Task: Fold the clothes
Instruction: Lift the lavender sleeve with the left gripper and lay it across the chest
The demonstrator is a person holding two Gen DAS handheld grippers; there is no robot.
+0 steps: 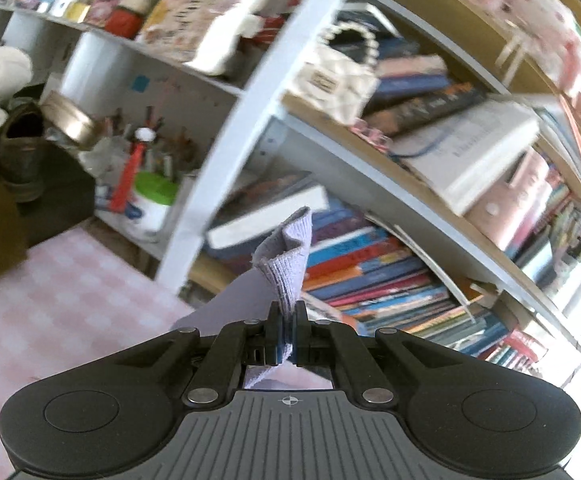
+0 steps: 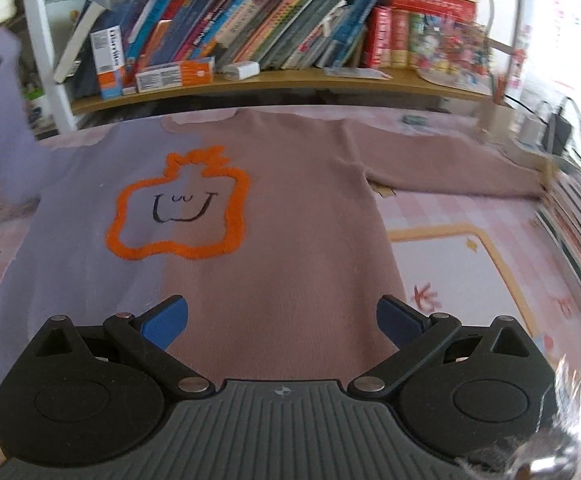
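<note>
Sweater (image 2: 250, 216), soft and limp, lies flat across the frame centre, its lilac cuff (image 1: 286, 276) pinched in the closed left gripper (image 1: 286, 320), while the right gripper (image 2: 282, 322) gapes wide, holding nothing; cuffs and hem seem good holds.

A table covered by a pink checked cloth (image 2: 470, 216) is seen in the right wrist view, with a yellow-bordered panel printed at about 3 o'clock. A two-tone sweater (image 2: 290, 208), lilac toward 9 o'clock and dusty pink toward 3 o'clock, is laid flat on it, its pink sleeve stretched out toward 2 o'clock. At 12 o'clock the cloth is bordered by a bookshelf (image 2: 274, 82) on which leaning books and small boxes are carried.
</note>
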